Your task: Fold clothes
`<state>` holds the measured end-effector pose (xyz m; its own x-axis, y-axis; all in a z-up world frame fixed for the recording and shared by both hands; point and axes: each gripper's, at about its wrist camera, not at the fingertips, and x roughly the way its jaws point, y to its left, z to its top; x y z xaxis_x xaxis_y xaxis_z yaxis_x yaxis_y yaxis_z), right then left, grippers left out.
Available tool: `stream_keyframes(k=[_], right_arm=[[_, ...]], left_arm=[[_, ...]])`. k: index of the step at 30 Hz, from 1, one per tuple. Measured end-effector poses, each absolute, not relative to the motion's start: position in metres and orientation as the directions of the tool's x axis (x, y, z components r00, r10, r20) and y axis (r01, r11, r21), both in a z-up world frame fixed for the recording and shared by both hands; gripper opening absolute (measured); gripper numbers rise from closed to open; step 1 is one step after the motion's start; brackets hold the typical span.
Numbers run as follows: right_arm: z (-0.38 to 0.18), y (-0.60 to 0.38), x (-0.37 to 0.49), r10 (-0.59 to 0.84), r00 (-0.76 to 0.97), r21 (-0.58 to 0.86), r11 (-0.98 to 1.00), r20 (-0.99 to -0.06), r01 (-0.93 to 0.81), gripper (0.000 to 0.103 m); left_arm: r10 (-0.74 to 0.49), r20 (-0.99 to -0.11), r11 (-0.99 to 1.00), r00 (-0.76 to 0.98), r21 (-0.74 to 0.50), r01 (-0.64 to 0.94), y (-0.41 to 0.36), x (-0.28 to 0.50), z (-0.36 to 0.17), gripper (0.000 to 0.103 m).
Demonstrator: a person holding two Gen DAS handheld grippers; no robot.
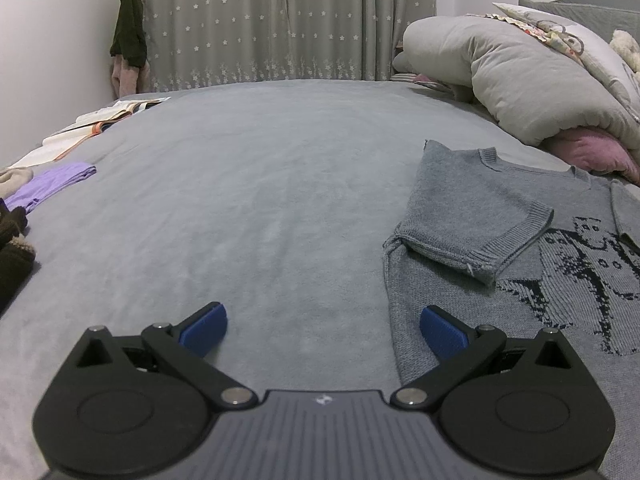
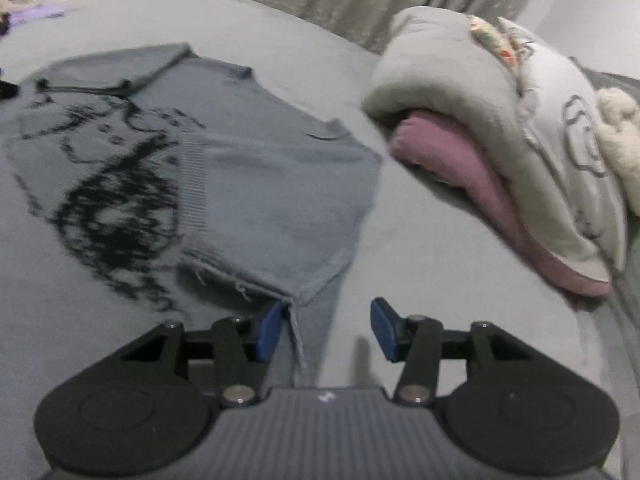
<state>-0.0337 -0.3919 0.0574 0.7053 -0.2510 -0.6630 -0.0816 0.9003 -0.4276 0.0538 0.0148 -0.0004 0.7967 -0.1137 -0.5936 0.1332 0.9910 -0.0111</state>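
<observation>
A grey knit sweater (image 1: 460, 292) with a dark pattern lies flat on the grey bed (image 1: 260, 184), one short sleeve (image 1: 476, 216) folded in over its body. My left gripper (image 1: 323, 320) hovers open at the sweater's left edge, its right pad (image 1: 440, 332) over the knit and nothing between the pads. In the right wrist view the sweater (image 2: 260, 184) shows its other sleeve folded inward. My right gripper (image 2: 328, 312) stands open at the sweater's near right edge. A fold of that hem lies just beside its left pad (image 2: 270, 332), not pinched.
A rolled grey duvet (image 1: 500, 76) over a pink pillow (image 1: 592, 152) lies just beyond the sweater. A purple garment (image 1: 52, 184), dark clothes (image 1: 12, 256) and open books (image 1: 100, 120) line the bed's left edge. Star-patterned curtains (image 1: 260, 20) hang behind.
</observation>
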Motion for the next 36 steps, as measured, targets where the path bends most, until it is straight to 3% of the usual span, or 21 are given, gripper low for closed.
stream_keyframes(k=[8,11,13,15,20,22,25,30,32,33,36], right_arm=[[0.064,-0.438,-0.035,-0.253,0.664,-0.171,0.967,-0.704,0.187,0.045],[0.061,-0.46,-0.04,-0.231,0.651,-0.072,0.963,-0.723,0.261,0.053],[0.061,-0.472,-0.044,-0.224,0.643,-0.019,0.95,-0.733,0.31,0.065],[0.061,-0.484,-0.049,-0.209,0.633,0.045,0.931,-0.746,0.361,0.068],[0.071,-0.482,-0.055,-0.247,0.621,0.0,0.929,-0.744,0.37,0.075],[0.084,-0.473,-0.055,-0.279,0.636,-0.044,0.932,-0.719,0.359,0.087],[0.1,-0.46,-0.056,-0.326,0.671,-0.105,0.931,-0.666,0.349,0.096],[0.095,-0.455,-0.046,-0.289,0.686,-0.086,0.945,-0.668,0.314,0.095],[0.081,-0.454,-0.038,-0.251,0.65,-0.072,0.955,-0.718,0.289,0.086],[0.071,-0.456,-0.033,-0.242,0.619,-0.069,0.955,-0.747,0.289,0.075],[0.06,-0.461,-0.027,-0.224,0.585,-0.043,0.951,-0.779,0.307,0.069]], left_arm=[[-0.083,-0.613,0.995,0.786,-0.002,0.103,0.011,0.054,0.003,0.103],[-0.077,-0.617,0.995,0.783,0.001,0.098,0.011,0.053,0.004,0.103],[-0.085,-0.619,0.995,0.781,-0.009,0.101,0.013,0.053,0.005,0.103],[-0.096,-0.622,0.994,0.777,-0.023,0.104,0.015,0.053,0.006,0.103],[-0.072,-0.621,0.996,0.781,0.0,0.092,0.017,0.052,0.016,0.103],[-0.059,-0.61,0.997,0.79,0.009,0.082,0.018,0.05,0.021,0.103],[-0.044,-0.578,0.998,0.815,0.018,0.066,0.022,0.045,0.032,0.103],[-0.059,-0.626,0.997,0.778,0.001,0.076,0.023,0.049,0.025,0.103],[-0.054,-0.645,0.997,0.762,0.011,0.081,0.021,0.05,0.019,0.103],[-0.052,-0.654,0.996,0.754,0.02,0.085,0.02,0.05,0.017,0.103],[-0.057,-0.658,0.996,0.751,0.019,0.092,0.02,0.05,0.017,0.103]])
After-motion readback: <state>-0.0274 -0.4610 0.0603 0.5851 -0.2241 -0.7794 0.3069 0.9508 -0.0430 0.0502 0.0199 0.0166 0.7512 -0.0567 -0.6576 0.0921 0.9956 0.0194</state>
